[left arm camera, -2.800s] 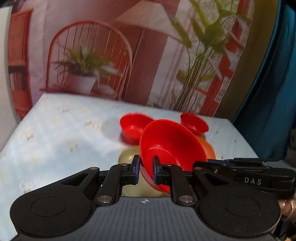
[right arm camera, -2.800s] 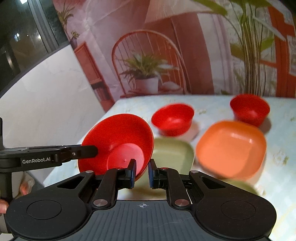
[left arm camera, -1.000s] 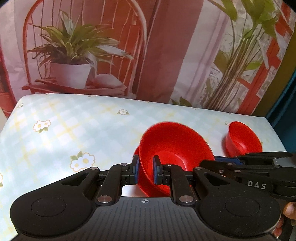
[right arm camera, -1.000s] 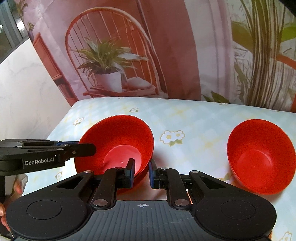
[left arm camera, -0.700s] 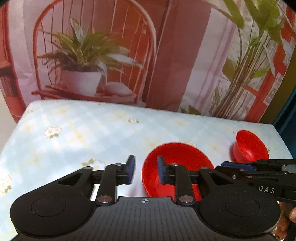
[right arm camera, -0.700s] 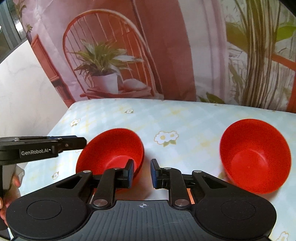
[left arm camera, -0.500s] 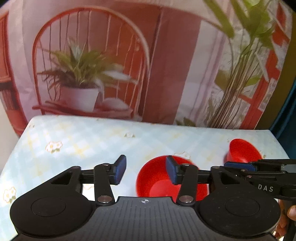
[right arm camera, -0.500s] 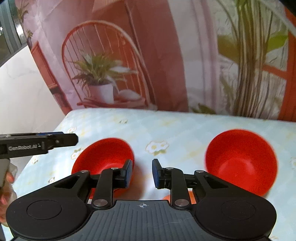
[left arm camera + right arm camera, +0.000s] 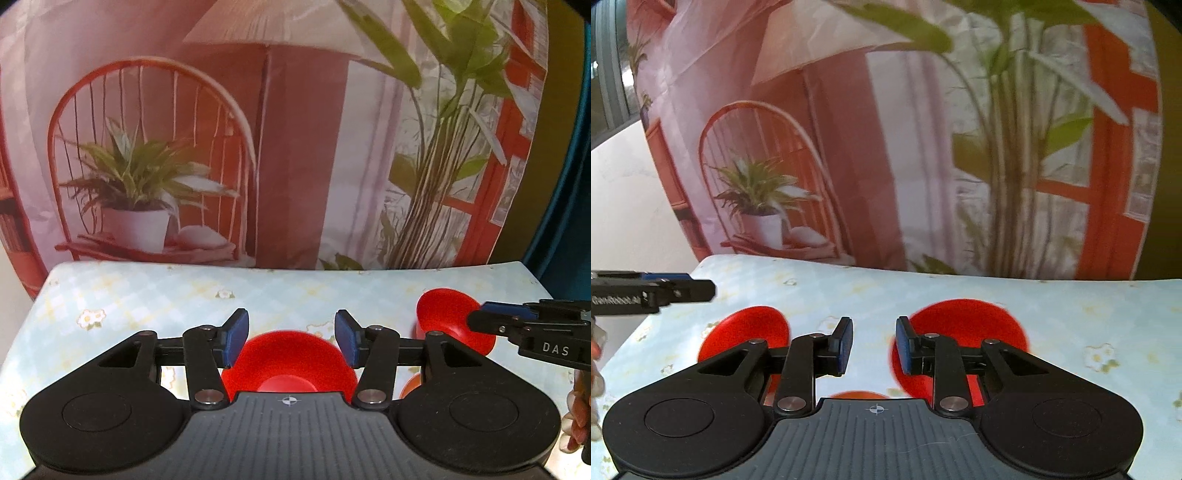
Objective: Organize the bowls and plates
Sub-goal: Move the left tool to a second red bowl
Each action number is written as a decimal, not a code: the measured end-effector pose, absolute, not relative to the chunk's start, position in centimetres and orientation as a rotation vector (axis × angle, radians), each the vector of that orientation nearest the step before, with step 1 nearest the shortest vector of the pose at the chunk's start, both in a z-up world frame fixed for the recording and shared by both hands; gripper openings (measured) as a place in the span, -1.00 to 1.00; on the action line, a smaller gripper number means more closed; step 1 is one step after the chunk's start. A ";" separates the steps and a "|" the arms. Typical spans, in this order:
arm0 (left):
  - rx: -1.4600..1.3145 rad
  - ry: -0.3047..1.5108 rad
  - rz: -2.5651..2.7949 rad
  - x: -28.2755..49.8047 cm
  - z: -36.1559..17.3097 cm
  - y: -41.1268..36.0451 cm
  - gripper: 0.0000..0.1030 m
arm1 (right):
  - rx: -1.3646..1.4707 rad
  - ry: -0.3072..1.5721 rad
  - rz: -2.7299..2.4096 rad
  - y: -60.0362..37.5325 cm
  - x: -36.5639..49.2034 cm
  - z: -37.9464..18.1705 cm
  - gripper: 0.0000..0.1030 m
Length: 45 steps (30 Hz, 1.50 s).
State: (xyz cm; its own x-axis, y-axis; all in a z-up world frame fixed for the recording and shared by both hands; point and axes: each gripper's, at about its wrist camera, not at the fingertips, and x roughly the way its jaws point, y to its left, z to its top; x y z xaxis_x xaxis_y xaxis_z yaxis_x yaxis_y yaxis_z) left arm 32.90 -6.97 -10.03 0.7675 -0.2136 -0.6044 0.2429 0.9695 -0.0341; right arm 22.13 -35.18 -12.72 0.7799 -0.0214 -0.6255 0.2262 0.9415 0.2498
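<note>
— Red bowl (image 9: pixel 288 363) sits on the flowered tablecloth (image 9: pixel 147 306) under your left gripper (image 9: pixel 291 338), jaws spread wide, holding nothing.

— And your right gripper (image 9: pixel 874 345)?

— Also parted and empty, with a second red bowl (image 9: pixel 967 321) just beyond it.

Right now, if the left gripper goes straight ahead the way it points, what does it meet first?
Probably the red bowl directly ahead of the left gripper, low between its open jaws. If it clears the rim, the tablecloth comes next; depth is unclear.
</note>
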 end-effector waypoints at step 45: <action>0.091 0.669 -0.407 36.1 -11.4 -16.5 0.23 | 0.327 0.629 -0.328 -43.4 17.8 -15.0 0.56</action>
